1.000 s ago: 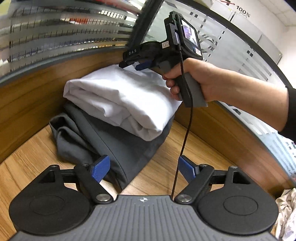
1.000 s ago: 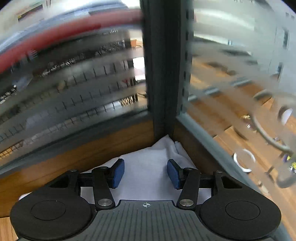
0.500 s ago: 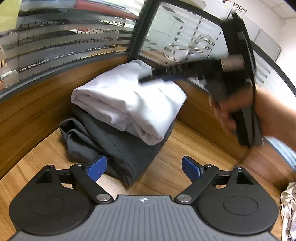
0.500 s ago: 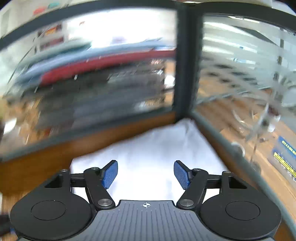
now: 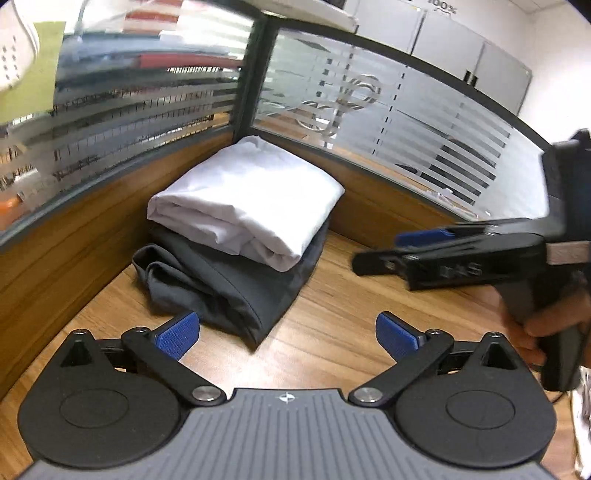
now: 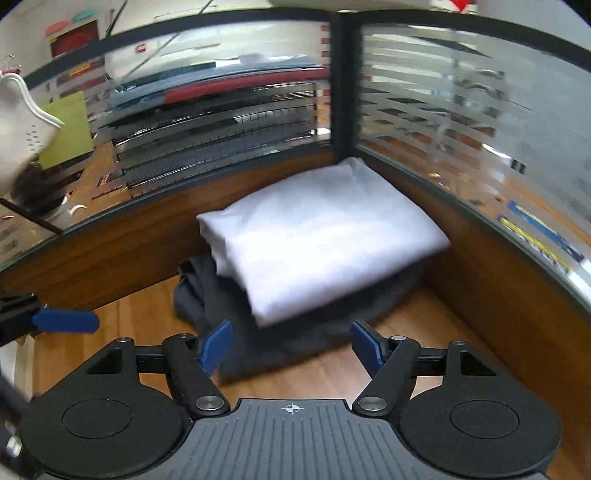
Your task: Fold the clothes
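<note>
in the desk corner, centre of both frames: white folded garment (image 5: 243, 201) sits stacked on the dark grey folded one (image 5: 225, 280), both against the wooden partition (image 5: 74, 236). my left gripper (image 5: 288, 334) and right gripper (image 6: 290, 345) are empty, jaws opening, clear of the pile. these two look done. crumpled cloth (image 5: 583, 413) at lower right edge probably comes next.

Blurred letters "DAS" are read on the black body of the right gripper (image 5: 375, 254), right of frame. "100%" is partly seen on the wall (image 5: 441, 6), top edge.
</note>
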Action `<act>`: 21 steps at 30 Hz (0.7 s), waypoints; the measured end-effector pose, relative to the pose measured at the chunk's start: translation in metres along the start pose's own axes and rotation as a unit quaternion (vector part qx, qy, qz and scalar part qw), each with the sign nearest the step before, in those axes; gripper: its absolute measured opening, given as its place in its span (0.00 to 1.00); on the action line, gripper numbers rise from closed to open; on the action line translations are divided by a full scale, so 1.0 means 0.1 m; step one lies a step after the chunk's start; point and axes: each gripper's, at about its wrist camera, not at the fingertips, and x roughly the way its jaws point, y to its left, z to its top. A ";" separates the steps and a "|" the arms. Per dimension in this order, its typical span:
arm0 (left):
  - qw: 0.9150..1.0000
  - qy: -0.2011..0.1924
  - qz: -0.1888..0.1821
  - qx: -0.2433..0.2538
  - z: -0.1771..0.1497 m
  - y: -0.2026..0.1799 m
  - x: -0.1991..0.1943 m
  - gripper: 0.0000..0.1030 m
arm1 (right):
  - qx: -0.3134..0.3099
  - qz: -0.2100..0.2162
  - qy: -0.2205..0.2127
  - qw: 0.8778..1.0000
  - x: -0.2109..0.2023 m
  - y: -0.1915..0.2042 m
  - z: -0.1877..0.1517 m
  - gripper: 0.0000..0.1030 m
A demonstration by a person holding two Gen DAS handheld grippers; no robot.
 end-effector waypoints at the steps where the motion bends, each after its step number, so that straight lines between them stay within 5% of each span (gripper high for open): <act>1: 1.000 0.000 0.001 0.009 -0.01 -0.02 -0.04 0.99 | 0.006 -0.004 -0.001 1.000 -0.10 0.01 -0.06 0.80; 9: 0.999 -0.012 -0.008 0.048 -0.11 -0.15 -0.33 0.99 | 0.044 -0.042 -0.031 0.998 -0.81 0.15 -0.48 0.94; 21: 0.995 -0.009 -0.015 0.094 -0.26 -0.36 -0.55 0.99 | 0.139 -0.110 -0.047 0.983 -1.53 0.26 -1.10 1.00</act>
